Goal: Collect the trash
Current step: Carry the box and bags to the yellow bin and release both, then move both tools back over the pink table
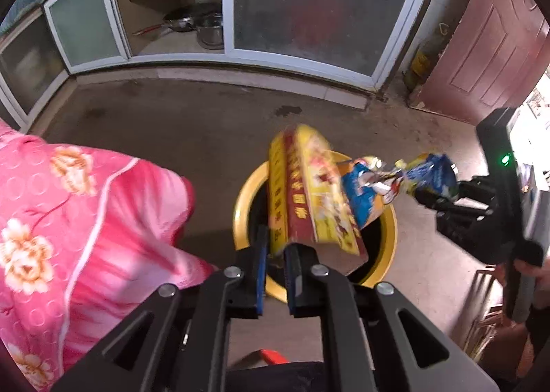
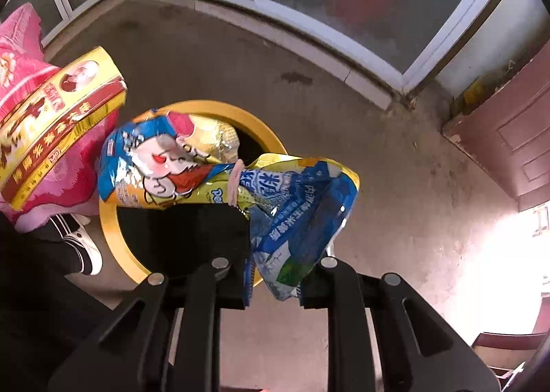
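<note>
A yellow-rimmed trash bin (image 1: pixel 244 192) stands on the floor; it also shows in the right wrist view (image 2: pixel 113 237). My left gripper (image 1: pixel 275 251) is shut on a yellow and red cardboard box (image 1: pixel 306 185) and holds it tilted above the bin. The box also shows in the right wrist view (image 2: pixel 58 120) at the left. My right gripper (image 2: pixel 275 271) is shut on a blue and yellow snack bag (image 2: pixel 213 172) tied with a pink band, held over the bin. The bag (image 1: pixel 395 182) and right gripper (image 1: pixel 443 199) show at the right of the left wrist view.
A cabinet with frosted sliding doors (image 1: pixel 309 7) and pots (image 1: pixel 209 27) lines the far wall. A reddish door (image 1: pixel 488 48) is at the right. A pink floral sleeve (image 1: pixel 68 220) is at the left. A shoe (image 2: pixel 82 244) stands beside the bin.
</note>
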A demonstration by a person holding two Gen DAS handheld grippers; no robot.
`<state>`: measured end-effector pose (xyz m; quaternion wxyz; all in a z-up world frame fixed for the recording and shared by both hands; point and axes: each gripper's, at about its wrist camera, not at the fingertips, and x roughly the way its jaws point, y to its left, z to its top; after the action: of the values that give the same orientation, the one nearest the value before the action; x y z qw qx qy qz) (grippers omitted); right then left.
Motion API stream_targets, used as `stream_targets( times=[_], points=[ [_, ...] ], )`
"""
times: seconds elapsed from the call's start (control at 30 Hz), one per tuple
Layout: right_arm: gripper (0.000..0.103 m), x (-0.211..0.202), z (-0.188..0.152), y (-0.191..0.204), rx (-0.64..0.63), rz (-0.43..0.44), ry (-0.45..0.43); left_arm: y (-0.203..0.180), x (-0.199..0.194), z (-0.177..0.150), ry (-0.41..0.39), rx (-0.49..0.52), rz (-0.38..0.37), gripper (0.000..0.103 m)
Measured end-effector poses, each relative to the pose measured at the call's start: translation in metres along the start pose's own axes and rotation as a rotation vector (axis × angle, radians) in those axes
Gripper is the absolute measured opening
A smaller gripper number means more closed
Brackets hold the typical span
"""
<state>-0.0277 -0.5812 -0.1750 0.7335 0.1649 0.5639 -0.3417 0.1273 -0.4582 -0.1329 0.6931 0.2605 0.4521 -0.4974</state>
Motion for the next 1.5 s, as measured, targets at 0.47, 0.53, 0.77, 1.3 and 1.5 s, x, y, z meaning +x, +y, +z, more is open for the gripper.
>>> stream_targets(
  times=[0.47, 0.53, 0.77, 1.3, 1.5],
  points=[
    [0.055, -0.039, -0.006, -0.032, 0.100, -0.022, -0.147, 0.020, -0.073, -0.010, -0.197, -0.118, 0.003, 0.079],
    [0.055, -0.062, -0.003, -0.031, 0.094, -0.018, -0.240, 0.027, -0.096, -0.015, -0.243, -0.141, 0.007, 0.080],
    [0.055, -0.138, 0.018, 0.019, -0.032, 0.212, -0.484, 0.076, -0.206, -0.082, -0.417, -0.253, 0.117, 0.086],
    [0.063, -0.259, 0.024, 0.330, -0.673, 0.764, -0.611, 0.244, -0.401, -0.316, -0.565, -0.743, 0.684, 0.095],
    [0.062, -0.272, 0.014, 0.422, -0.848, 0.804, -0.574, 0.295, -0.397, -0.346, -0.507, -0.831, 0.728, 0.095]
  ],
)
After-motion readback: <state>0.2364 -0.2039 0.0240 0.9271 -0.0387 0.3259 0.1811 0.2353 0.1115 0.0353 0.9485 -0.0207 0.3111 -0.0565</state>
